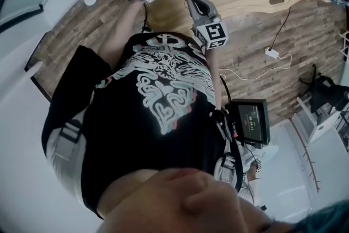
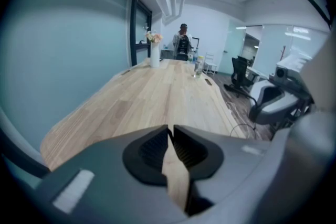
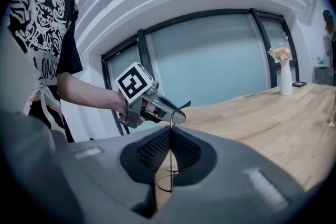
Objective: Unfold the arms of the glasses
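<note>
The glasses (image 3: pixel 169 165) are a thin wire pair held up in the air just above the near edge of the table (image 2: pixel 157 97), between the two grippers. The right gripper (image 3: pixel 170 131) is pressed together on them: a fine dark wire runs straight down between its pads, w/ a small round loop (prob. part of a rim) showing low in the gap. The left gripper (image 2: pixel 171 131) is also closed at the tips. Its own view shows no wire there, only table wood through the slit, but from the right gripper view its nose sits right at the arm tip (image 3: pixel 184 105), so whether it pinches that I can't tell. Handling, as I judge it: v. light, springy, easy to bend and apt to twist or slip in the pads. Best to hold the front near the hinge and take the arm partway along, then swing it gently, not by the tip.
</note>
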Tool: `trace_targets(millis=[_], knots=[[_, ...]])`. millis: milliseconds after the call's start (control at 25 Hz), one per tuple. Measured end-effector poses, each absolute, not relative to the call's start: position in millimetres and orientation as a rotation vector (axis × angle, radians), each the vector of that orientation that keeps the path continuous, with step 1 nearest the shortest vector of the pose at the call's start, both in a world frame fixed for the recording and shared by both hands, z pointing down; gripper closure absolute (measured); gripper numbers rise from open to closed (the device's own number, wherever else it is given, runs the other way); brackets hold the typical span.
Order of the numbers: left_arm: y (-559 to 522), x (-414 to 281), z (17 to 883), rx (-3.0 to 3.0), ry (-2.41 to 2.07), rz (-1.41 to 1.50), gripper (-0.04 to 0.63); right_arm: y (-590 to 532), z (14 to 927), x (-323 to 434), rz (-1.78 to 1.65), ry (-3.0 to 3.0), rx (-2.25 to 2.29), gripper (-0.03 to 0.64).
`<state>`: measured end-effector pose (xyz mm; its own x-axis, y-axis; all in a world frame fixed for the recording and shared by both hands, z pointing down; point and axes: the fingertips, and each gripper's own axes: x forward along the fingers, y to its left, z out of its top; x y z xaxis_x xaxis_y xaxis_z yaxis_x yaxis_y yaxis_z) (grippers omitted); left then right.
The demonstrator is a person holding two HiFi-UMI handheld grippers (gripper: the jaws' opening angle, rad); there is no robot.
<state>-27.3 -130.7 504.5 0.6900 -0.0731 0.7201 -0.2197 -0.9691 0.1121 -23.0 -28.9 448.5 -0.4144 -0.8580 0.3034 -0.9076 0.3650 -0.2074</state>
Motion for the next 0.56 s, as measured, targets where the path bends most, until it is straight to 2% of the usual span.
trace_targets(millis=[560], knots=[[-126,-34,499,2.736,-0.203,1.148,0.571,-29,452,-30,0.500,-2.443,1.651,0.615]])
